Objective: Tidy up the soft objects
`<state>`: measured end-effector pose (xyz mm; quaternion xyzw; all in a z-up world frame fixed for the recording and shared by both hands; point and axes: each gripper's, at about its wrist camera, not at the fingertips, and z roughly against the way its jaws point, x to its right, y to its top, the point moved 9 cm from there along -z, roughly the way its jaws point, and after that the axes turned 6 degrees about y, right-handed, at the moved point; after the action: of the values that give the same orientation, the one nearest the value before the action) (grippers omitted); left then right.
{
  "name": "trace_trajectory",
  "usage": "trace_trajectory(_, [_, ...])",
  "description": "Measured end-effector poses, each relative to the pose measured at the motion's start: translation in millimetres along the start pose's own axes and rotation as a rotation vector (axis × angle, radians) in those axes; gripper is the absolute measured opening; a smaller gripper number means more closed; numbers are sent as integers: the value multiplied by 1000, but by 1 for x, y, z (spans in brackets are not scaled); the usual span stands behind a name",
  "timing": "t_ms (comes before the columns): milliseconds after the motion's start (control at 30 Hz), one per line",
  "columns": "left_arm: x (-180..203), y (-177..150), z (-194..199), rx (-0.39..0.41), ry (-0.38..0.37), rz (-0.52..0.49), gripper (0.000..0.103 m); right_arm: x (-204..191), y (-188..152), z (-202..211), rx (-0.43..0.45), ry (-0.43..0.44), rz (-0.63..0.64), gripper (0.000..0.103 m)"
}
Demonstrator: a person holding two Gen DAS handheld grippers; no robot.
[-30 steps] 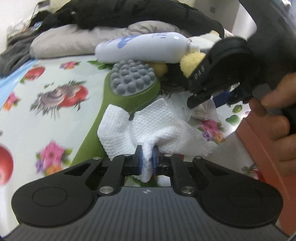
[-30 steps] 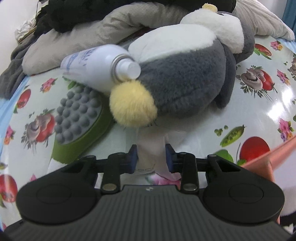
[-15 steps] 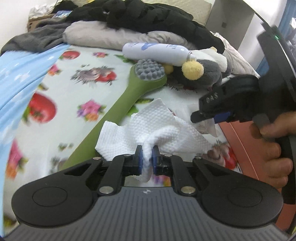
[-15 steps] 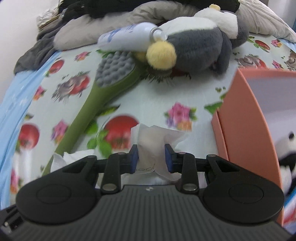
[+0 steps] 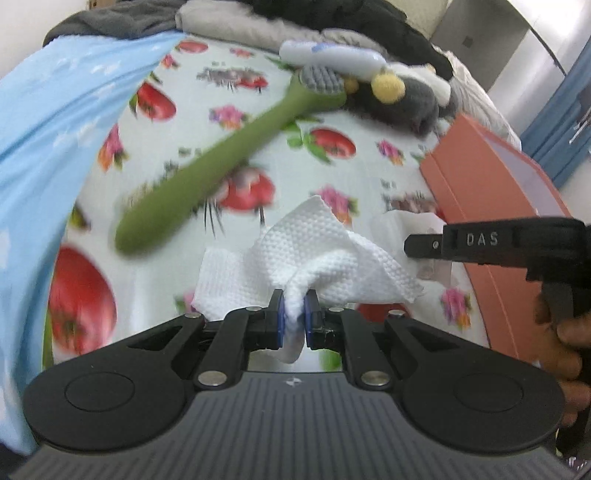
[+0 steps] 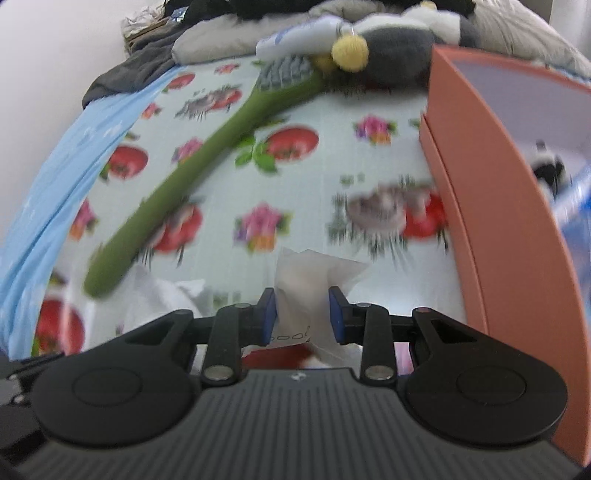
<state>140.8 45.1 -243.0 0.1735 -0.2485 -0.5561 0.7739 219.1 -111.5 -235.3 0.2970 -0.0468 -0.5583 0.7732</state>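
Left tongs (image 5: 294, 313) pinching white towel (image 5: 314, 254), right tongs (image 6: 302, 313) gripping tissue packet (image 6: 306, 291) (both lifted)

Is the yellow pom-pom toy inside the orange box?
No, the grey plush toy with the yellow pom-pom lies on the flowered cloth behind the orange box, beside the green brush.

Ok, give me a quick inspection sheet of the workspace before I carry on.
Surface: floral tablecloth, blue cloth along its left edge.
Job's things: white textured cloth in the left gripper; thin white tissue packet in the right gripper; grey plush toy at the far end; orange box on the right.
Clutter: green massage brush; white bottle.
Grippers: both shut on their items.
Cables: nothing seen.
Surroundings: piled clothing behind.
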Motion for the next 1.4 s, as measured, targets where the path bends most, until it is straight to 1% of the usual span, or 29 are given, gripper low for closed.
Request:
trace_trajectory(67, [-1,-11,2,-17,1,15,13,-2,-17,6,-15,23,-4,34])
trace_trajectory(133, [-1,-19,6,-26,-10,26,13,-1,-28,13,-2,16,10,34])
trace_trajectory(200, [1,-24,10,-31,-25,17,13,3,-37,18,6,9,24,36])
trace_trajectory(233, [2,-26,10,-32,-27,12,18,6,-41,19,1,16,13,36])
trace_trajectory(267, [3,-27,11,-35,-30,7,27,8,-44,19,0,28,0,37])
trace_trajectory(300, [4,-26,12,-35,-35,5,31,10,-46,21,4,33,-2,39])
trace_trajectory(333, [4,-25,13,-31,-43,8,43,12,-48,22,5,27,2,40])
trace_trajectory(367, [5,-25,15,-28,-50,15,52,14,-51,23,4,20,5,41])
trace_trajectory(433, [6,-23,17,-21,-64,31,55,16,-56,25,2,22,6,41])
trace_trajectory(500, [7,-22,19,-22,-92,46,61,17,-61,29,16,34,5,50])
trace_trajectory(567, [10,-22,22,-28,-116,55,69,19,-65,35,50,1,18,51])
trace_trajectory(600, [12,-22,25,-22,-123,43,71,19,-66,37,59,-12,30,52])
trace_trajectory(633, [13,-21,27,-9,-115,35,73,16,-69,39,65,-3,45,52])
trace_trajectory(700, [12,-22,31,6,-100,42,74,13,-73,41,77,7,62,52])
trace_trajectory(800, [7,-22,30,-3,-93,75,74,8,-75,46,114,-9,94,52])
trace_trajectory(900, [4,-21,29,-3,-75,82,74,0,-73,50,146,21,132,52])
trace_trajectory(1000, [2,-21,25,-12,-65,81,74,-7,-70,49,187,2,183,52])
trace_trajectory(1067, [3,-21,20,-18,-64,74,74,-11,-71,42,185,7,230,52])
trace_trajectory(1133, [4,-22,15,-29,-65,69,74,-10,-72,31,162,-3,227,52])
trace_trajectory(1233, [7,-22,7,-41,-48,40,74,-3,-76,14,118,-43,210,51])
trace_trajectory(1333, [11,-21,1,-51,-49,19,74,-1,-78,9,128,-54,218,52])
trace_trajectory(1400, [12,-20,-4,-50,-34,-3,74,-1,-78,9,128,-64,233,48])
